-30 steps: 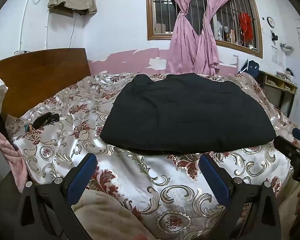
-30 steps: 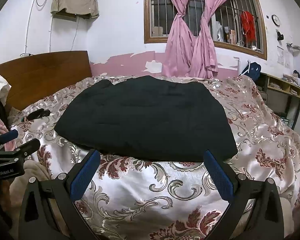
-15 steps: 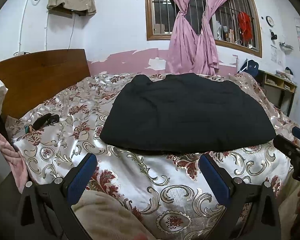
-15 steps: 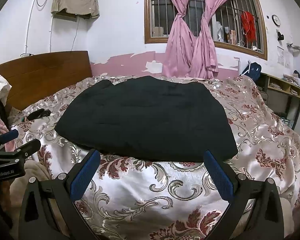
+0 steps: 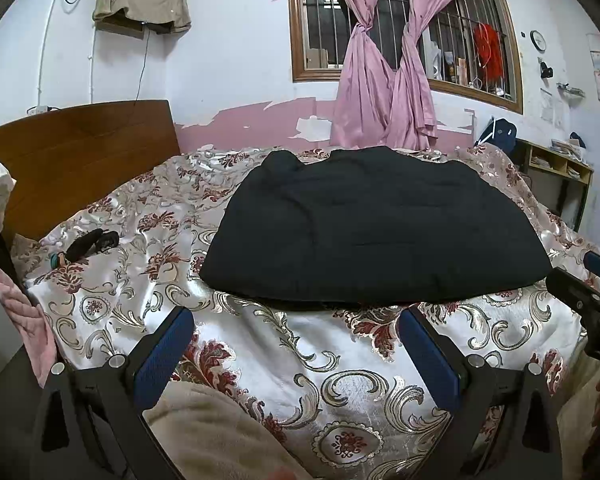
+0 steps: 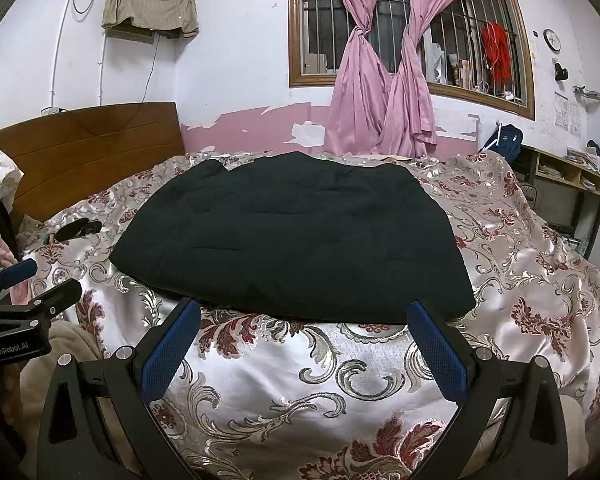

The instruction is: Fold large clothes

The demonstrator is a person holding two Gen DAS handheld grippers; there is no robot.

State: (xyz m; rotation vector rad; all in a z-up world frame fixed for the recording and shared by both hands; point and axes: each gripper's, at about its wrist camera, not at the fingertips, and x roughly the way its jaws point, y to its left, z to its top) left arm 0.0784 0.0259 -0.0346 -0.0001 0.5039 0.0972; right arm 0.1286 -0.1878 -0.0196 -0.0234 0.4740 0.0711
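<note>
A large black garment (image 5: 372,228) (image 6: 296,236) lies folded into a flat, wide block on the floral satin bedspread (image 5: 340,364) (image 6: 312,372). My left gripper (image 5: 296,320) hovers open just short of the garment's near edge, nothing between its blue pads. My right gripper (image 6: 304,312) is open too, its fingertips level with the same near edge and empty. Each gripper shows at the side of the other's view: the right one (image 5: 588,292) at the right edge, the left one (image 6: 28,292) at the left edge.
A wooden headboard (image 5: 80,152) stands at the left. Small dark items (image 5: 88,242) lie on the bedspread near it. Pink cloth (image 5: 24,308) hangs at the far left, beige fabric (image 5: 204,432) lies below my left gripper. A shelf unit (image 6: 568,188) stands right of the bed.
</note>
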